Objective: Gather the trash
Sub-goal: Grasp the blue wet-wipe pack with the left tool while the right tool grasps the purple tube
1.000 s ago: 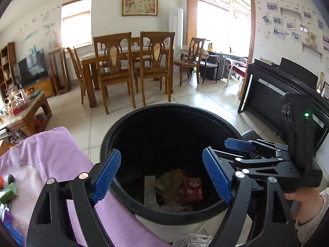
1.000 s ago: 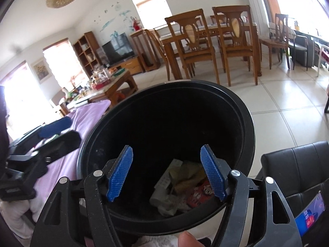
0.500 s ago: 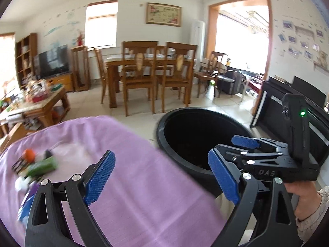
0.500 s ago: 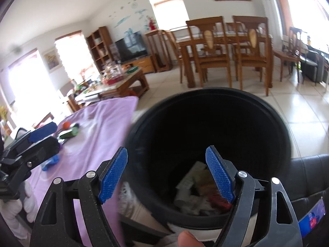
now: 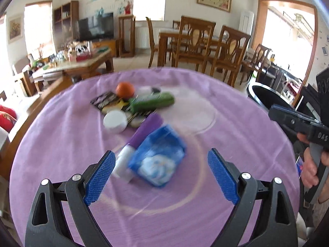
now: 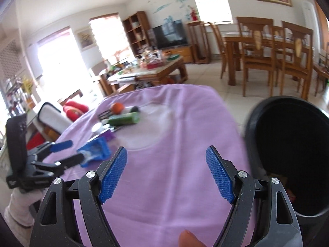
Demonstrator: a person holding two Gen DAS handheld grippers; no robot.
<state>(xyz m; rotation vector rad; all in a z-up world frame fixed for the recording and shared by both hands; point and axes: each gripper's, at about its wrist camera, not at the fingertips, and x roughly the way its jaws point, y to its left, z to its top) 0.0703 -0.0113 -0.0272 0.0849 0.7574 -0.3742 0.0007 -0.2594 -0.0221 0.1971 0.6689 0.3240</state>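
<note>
Left gripper (image 5: 161, 178) agape (blurred) | blue packet (image 5: 158, 162) beneath

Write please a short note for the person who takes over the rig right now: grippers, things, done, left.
Left gripper: open, empty, over the blue packet.
Right gripper: open, empty, above the purple cloth beside the black bin.
Done: some trash lies in the bin.
Left: blue packet, purple tube, white lid, green tube and orange ball are on the cloth.

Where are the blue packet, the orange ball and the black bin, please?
blue packet (image 5: 158, 156), left wrist view, its crinkled middle.
orange ball (image 5: 125, 89), left wrist view, its front.
black bin (image 6: 253, 123), right wrist view, its near rim.
</note>
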